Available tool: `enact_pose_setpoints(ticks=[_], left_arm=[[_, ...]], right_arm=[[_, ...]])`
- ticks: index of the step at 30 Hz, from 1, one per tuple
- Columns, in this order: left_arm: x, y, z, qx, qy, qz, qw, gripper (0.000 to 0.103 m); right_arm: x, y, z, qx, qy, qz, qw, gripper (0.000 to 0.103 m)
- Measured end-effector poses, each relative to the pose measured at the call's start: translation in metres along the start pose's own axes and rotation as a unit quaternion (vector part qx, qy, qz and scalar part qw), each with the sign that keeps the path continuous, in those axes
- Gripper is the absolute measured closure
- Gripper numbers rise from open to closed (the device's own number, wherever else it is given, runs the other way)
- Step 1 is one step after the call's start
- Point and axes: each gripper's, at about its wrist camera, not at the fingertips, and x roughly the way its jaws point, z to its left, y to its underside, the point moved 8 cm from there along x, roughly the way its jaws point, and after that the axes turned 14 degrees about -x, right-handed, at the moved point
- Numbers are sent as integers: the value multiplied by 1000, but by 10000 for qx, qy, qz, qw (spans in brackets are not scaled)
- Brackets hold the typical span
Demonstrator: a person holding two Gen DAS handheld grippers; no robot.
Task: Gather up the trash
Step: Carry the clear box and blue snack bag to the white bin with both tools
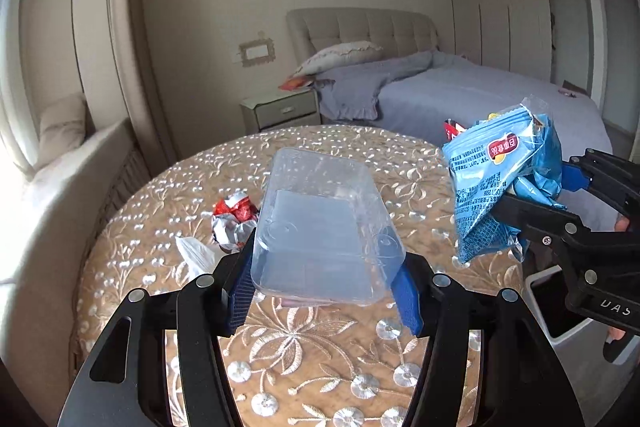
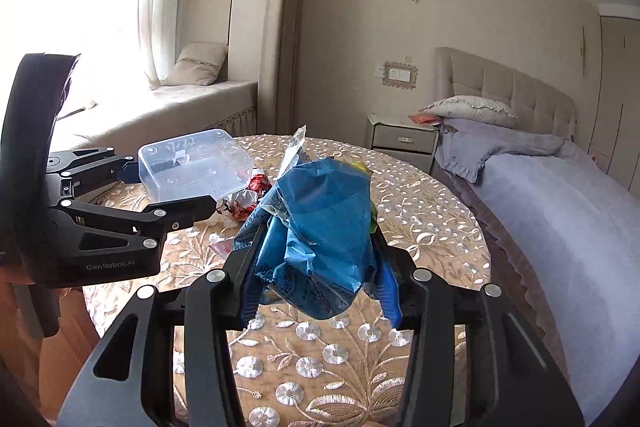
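My left gripper (image 1: 324,291) is shut on a clear plastic box (image 1: 320,223) and holds it above the round table (image 1: 312,359). The box also shows in the right wrist view (image 2: 192,163), with the left gripper (image 2: 168,195) around it. My right gripper (image 2: 316,287) is shut on a crumpled blue snack bag (image 2: 320,227), held above the table; it shows at the right of the left wrist view (image 1: 500,187). A crumpled red and silver wrapper (image 1: 234,219) and a white scrap (image 1: 196,255) lie on the table left of the box.
A white bin (image 1: 556,303) stands beside the table under my right gripper. A bed (image 2: 560,195) lies to the right, a nightstand (image 2: 402,139) behind the table, and a window seat (image 2: 180,111) to the left.
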Motion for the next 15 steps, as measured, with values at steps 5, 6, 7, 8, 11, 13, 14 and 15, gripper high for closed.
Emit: enact_pose_setpoints(ticks=[5, 6, 7, 8, 11, 13, 14, 15], left_arm=[[-17, -1, -30, 185, 190, -142, 9995, 46], [-18, -1, -36, 225, 232, -162, 9993, 46], [-20, -1, -43, 280, 281, -175, 9991, 46], [-22, 0, -51, 332, 336, -187, 9987, 46], [-25, 2, -76, 500, 509, -205, 9972, 46], [-25, 5, -93, 616, 636, -207, 9959, 46], [-25, 7, -103, 682, 705, -194, 9950, 46], [-24, 9, -113, 748, 782, -170, 9940, 46]], right_arm=[[-35, 3, -12, 58, 297, -140, 9994, 55], [-41, 5, -16, 91, 366, -156, 9992, 55], [-48, 8, -20, 117, 424, -157, 9989, 55], [-54, 11, -25, 139, 500, -154, 9985, 55], [-73, 22, -38, 224, 705, -134, 9972, 55], [-84, 31, -48, 283, 881, -101, 9957, 55], [-89, 36, -53, 318, 951, -76, 9949, 55], [-94, 42, -59, 368, 1017, -50, 9941, 55]])
